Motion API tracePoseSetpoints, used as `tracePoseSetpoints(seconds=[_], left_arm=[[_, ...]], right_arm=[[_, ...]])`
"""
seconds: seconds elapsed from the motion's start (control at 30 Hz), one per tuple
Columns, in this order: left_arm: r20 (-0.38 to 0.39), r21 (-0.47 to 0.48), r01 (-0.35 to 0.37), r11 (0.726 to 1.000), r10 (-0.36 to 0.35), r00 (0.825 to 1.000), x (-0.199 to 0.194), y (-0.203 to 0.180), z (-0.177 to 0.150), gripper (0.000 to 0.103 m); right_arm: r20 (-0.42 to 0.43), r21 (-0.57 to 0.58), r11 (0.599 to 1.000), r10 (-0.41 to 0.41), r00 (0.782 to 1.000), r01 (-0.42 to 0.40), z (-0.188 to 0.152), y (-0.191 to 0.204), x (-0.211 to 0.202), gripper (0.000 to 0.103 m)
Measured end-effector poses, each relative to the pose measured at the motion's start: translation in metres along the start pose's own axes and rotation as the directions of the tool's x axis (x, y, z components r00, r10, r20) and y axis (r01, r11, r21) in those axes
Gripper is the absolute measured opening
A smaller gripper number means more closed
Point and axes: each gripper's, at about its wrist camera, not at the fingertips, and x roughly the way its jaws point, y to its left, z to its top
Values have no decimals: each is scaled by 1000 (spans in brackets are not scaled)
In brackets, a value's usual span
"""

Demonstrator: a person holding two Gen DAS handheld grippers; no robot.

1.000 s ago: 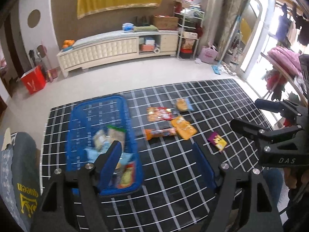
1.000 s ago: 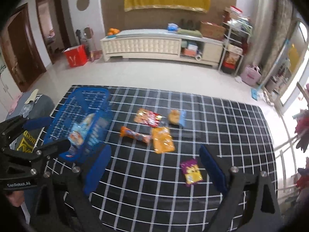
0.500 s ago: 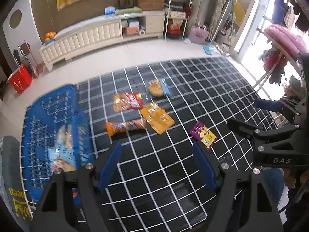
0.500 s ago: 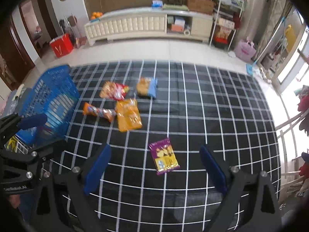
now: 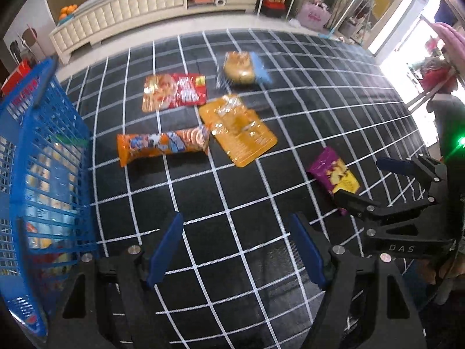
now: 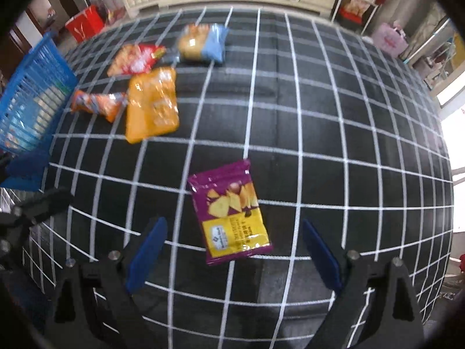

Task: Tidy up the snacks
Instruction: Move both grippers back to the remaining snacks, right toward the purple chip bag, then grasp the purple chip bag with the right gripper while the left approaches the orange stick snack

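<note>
Several snack packs lie on the black grid cloth [image 5: 232,197]: a long orange pack [image 5: 162,144], a red bag [image 5: 173,91], a yellow bag [image 5: 239,129], a blue-edged pastry pack [image 5: 242,67] and a purple-and-yellow chip bag [image 6: 231,212]. My left gripper [image 5: 237,224] hangs open over bare cloth, below the orange pack, nothing between its blue pads. My right gripper [image 6: 234,228] is open above the purple bag [image 5: 334,173], which lies between its spread fingers in the right wrist view. The blue basket [image 5: 37,157] at the left holds several snacks.
A white low cabinet [image 5: 151,5] stands beyond the cloth's far edge, with shelves and bags at the back right. A red box [image 6: 84,24] sits on the floor past the basket [image 6: 32,96]. Bare grid cloth stretches to the right of the snacks.
Both grippers have come down and tilted toward the cloth. The snacks look larger, the basket has slid to the left edge, and the purple bag now lies between the right fingers.
</note>
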Motion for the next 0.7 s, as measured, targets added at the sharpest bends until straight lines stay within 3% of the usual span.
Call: tracePoseSetpoints(seconds=[0.27,0.37,0.43,0.57,0.7], left_arm=[[-28,-43,15,999,-16,999,15,14,2,74],[-29,-55,16,998,-18,999,15,19,0,74],[-26,-58,14,998,-16,1000,12,20,0,74],[-2,-79,8,997,-9,1000,3,26,0,74],[38,-93,-12,996,16,999,-10,35,6,74]], right_arm=[[-3,-35,999,-25,1000,25,-2,-1,22,92],[32,-45,999,-22,999,24,-2,3,19,77],[44,-47,999,-26,999,28,-1,5,16,53],[38,-35,999,10,999,-8,0,9,8,53],[120,-15,999,40,992,-39,7,10,-26,53]])
